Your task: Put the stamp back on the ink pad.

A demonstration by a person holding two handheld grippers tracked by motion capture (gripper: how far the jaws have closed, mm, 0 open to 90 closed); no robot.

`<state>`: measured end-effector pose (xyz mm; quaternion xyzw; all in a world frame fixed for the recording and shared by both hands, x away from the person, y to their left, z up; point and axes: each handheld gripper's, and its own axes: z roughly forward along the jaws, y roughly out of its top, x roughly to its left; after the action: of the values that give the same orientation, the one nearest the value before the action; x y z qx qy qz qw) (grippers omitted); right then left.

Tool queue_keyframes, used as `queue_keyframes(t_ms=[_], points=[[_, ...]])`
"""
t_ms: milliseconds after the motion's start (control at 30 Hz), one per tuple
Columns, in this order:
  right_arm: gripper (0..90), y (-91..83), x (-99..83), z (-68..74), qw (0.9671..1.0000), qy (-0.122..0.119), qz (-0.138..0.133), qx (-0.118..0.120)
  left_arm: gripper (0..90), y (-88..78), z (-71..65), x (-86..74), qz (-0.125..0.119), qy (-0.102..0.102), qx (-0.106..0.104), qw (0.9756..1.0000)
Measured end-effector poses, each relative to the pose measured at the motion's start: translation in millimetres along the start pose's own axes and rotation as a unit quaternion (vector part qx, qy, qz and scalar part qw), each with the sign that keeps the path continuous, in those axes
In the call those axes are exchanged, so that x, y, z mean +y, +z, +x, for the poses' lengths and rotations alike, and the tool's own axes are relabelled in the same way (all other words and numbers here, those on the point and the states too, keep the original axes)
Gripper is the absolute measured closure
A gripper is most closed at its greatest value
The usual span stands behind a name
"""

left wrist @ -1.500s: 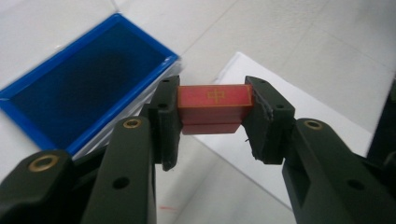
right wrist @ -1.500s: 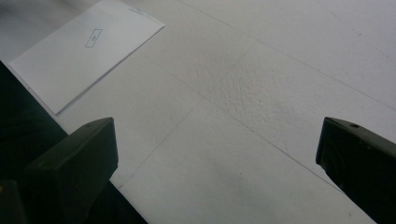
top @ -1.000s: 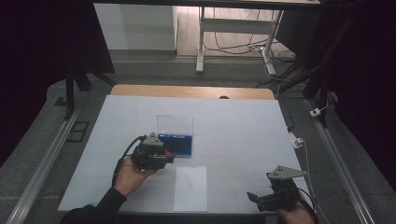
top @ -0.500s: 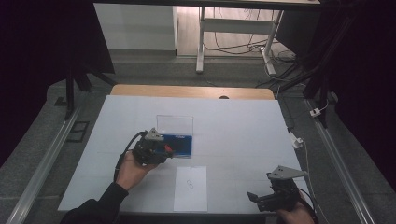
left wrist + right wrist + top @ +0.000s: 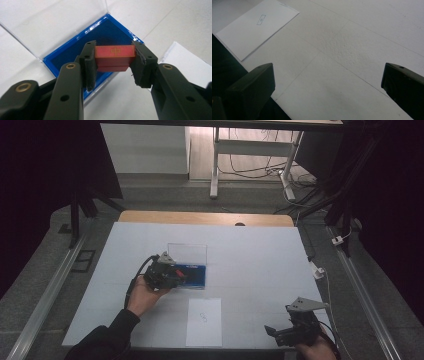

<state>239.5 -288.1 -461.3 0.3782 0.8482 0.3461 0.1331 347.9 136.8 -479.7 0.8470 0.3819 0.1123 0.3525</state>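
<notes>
Red block (image 5: 114, 58) clamped crosswise in the left tool (image 5: 113, 65), long axis spanning the jaws, hovering just over the near edge of the blue-lined case (image 5: 75, 53) with its clear lid (image 5: 187, 253) up. Right tool (image 5: 328, 87) idle, jaws apart, well off near the table (image 5: 260, 255) corner, paper sheet (image 5: 204, 321) between them.

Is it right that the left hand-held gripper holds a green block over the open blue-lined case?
Not quite: the block is red, not green, as the left gripper view shows. The left hand-held gripper does clamp it over the open blue-lined case.
</notes>
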Motion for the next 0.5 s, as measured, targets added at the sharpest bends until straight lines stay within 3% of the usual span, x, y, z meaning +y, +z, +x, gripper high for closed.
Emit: queue_keyframes(t_ms=[500], points=[[0.0, 0.5, 0.2, -0.4, 1.0000, 0.002, 0.003, 0.000, 57.9, 14.5, 12.9, 11.3, -0.002, -0.006, 0.004, 1.0000]])
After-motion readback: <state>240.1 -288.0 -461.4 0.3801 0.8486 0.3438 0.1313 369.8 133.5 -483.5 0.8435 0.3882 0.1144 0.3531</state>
